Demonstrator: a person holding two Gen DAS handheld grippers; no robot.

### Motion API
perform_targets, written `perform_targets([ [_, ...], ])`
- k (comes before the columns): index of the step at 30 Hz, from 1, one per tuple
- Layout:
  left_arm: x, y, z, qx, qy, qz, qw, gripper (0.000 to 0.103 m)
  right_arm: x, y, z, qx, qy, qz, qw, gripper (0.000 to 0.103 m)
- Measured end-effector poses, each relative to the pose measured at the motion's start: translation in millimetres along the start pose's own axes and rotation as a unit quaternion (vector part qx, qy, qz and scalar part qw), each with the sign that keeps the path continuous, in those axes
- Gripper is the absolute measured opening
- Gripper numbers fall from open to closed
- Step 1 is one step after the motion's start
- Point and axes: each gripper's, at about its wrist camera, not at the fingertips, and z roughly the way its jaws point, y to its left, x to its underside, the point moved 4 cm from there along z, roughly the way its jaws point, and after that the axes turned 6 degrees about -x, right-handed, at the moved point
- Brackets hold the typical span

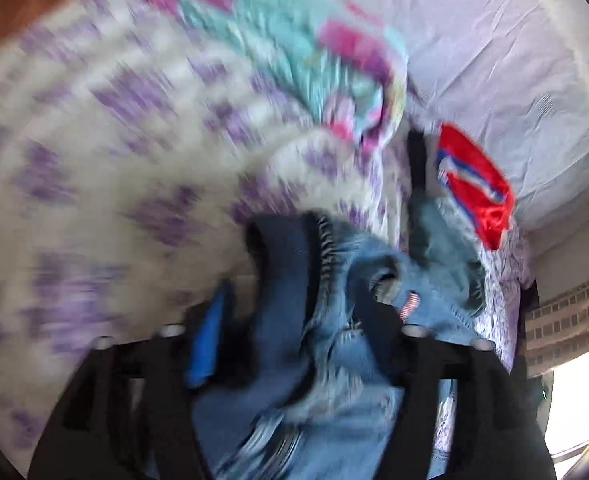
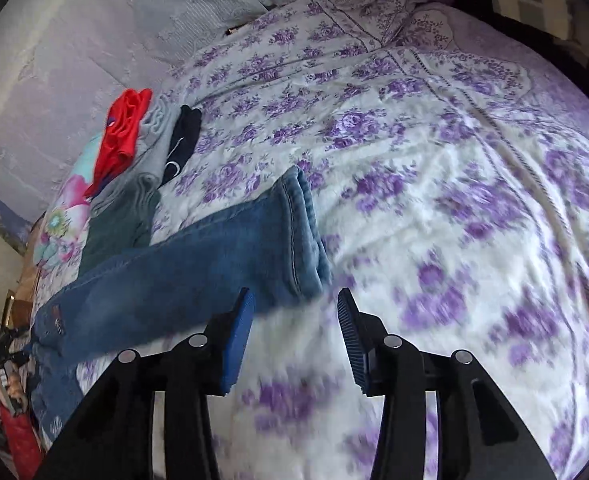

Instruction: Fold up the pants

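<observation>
Blue jeans (image 2: 198,272) lie stretched across the purple-flowered bedspread (image 2: 414,160), leg hems toward the middle of the bed, waist toward its left edge. My right gripper (image 2: 296,296) hovers just in front of the hems, open, with only bedspread between its blue pads (image 2: 236,344). The left wrist view is blurred by motion. There the bunched waist end of the jeans (image 1: 334,360) fills the gap of my left gripper (image 1: 294,312), whose jaws stand wide apart; its blue pad (image 1: 210,340) looks clear of the denim.
A row of folded clothes lies beyond the jeans: a red garment (image 2: 124,128), a black one (image 2: 184,136) and a grey-green one (image 2: 122,216). A teal and pink flowered cloth (image 1: 294,40) sits by them. White pillows (image 2: 214,0) line the headboard end.
</observation>
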Motion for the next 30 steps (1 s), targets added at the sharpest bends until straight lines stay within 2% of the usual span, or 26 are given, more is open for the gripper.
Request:
perform_targets([
  [2,6.5,7.4,-27.2,-0.003,-0.023,0.011,0.9997,0.084,39.2,-5.4,-47.9,-0.015,-0.007,0.006,1.0,0.057],
  [3,13.7,13.3,-38.7,0.0,-0.025,0.015,0.9996,0.084,58.5,-9.6,-64.0,-0.021,-0.009,0.013,1.0,0.062],
  [7,53.8,44.7,-55.0,0.013,-0.008,-0.004,0.9999,0.084,145.4,-24.8,-111.2,-0.039,0.003,0.047,0.998,0.062],
  [9,76.0,62.5,-57.1,0.021,0.007,-0.023,0.9995,0.084,183.5,-29.5,-118.6,-0.055,0.012,0.069,0.996,0.063],
  [11,98.8,77.3,-56.9,0.035,0.027,-0.036,0.9984,0.084,207.2,-31.2,-117.5,-0.066,0.02,0.078,0.995,0.063],
  [14,119.6,87.1,-60.1,0.042,0.037,-0.043,0.9975,0.084,224.4,-23.9,-116.1,-0.08,0.012,0.076,0.994,0.07],
  [17,130.2,83.8,-65.2,0.056,0.04,-0.042,0.9967,0.084,230.0,-5.1,-106.6,-0.116,0.022,0.059,0.991,0.071],
  [20,132.0,70.6,-58.9,0.077,0.049,-0.038,0.9951,0.084,225.5,2.4,-94.0,-0.103,0.013,0.045,0.994,0.071],
  [21,132.3,65.0,-52.0,0.076,0.057,-0.034,0.9949,0.084,224.2,2.1,-94.0,-0.106,0.002,0.047,0.993,0.069],
  [23,130.5,57.7,-37.5,0.057,0.062,-0.03,0.996,0.084,221.2,-1.9,-95.8,-0.107,-0.013,0.059,0.992,0.052],
  [25,123.7,54.9,-29.7,0.045,0.049,-0.031,0.9973,0.082,216.4,-10.3,-93.8,-0.111,-0.016,0.074,0.991,0.019],
  [26,118.8,54.6,-26.6,0.04,0.042,-0.037,0.9976,0.067,213.2,-15.2,-90.8,-0.119,-0.011,0.086,0.989,0.019],
  [27,115.8,55.4,-23.3,0.04,0.043,-0.043,0.9974,0.037,209.2,-18.7,-87.9,-0.127,-0.008,0.098,0.987,0.016],
  [28,114.1,57.9,-19.5,0.036,0.048,-0.055,0.9967,0.029,203.6,-19.4,-86.4,-0.128,-0.007,0.102,0.986,0.014],
  [30,117.0,64.0,-22.4,0.07,0.049,-0.093,0.992,0.018,180.6,-16.3,-93.8,-0.123,-0.022,0.086,0.988,0.013],
])
